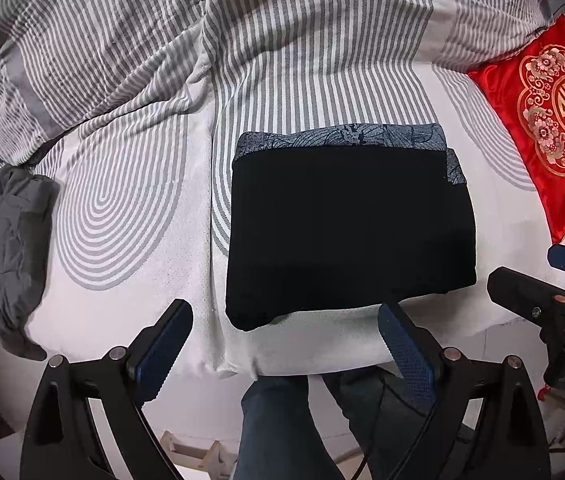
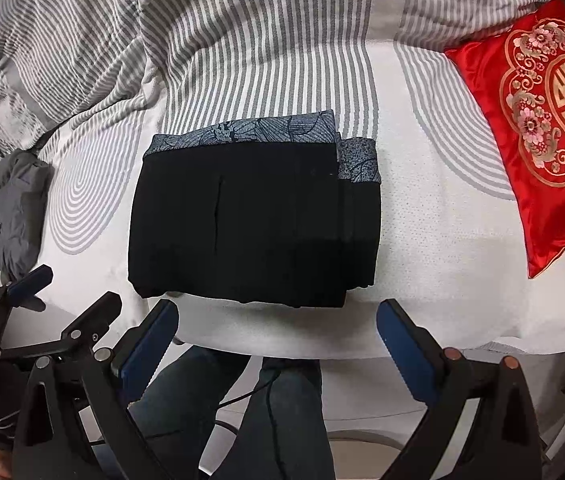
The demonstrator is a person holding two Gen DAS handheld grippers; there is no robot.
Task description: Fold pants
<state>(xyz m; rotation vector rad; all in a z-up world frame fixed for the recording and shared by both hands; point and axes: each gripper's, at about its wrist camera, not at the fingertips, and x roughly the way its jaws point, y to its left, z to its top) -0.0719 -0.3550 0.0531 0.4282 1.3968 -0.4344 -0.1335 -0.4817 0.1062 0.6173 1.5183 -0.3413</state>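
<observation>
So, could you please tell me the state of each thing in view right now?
Black pants: folded into a compact rectangle, lying flat on the bed.
Left gripper: open, empty, clear of the pants.
Right gripper: open, empty.
Grey garment: crumpled, unfolded.
Red cushion: lying flat.
Striped blanket: rumpled.

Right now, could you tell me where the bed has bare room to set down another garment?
Free: the sheet between the folded black pants and the red cushion, and the narrower strip between the pants and the crumpled grey garment. Crowded: the far side, under the bunched striped duvet.
</observation>
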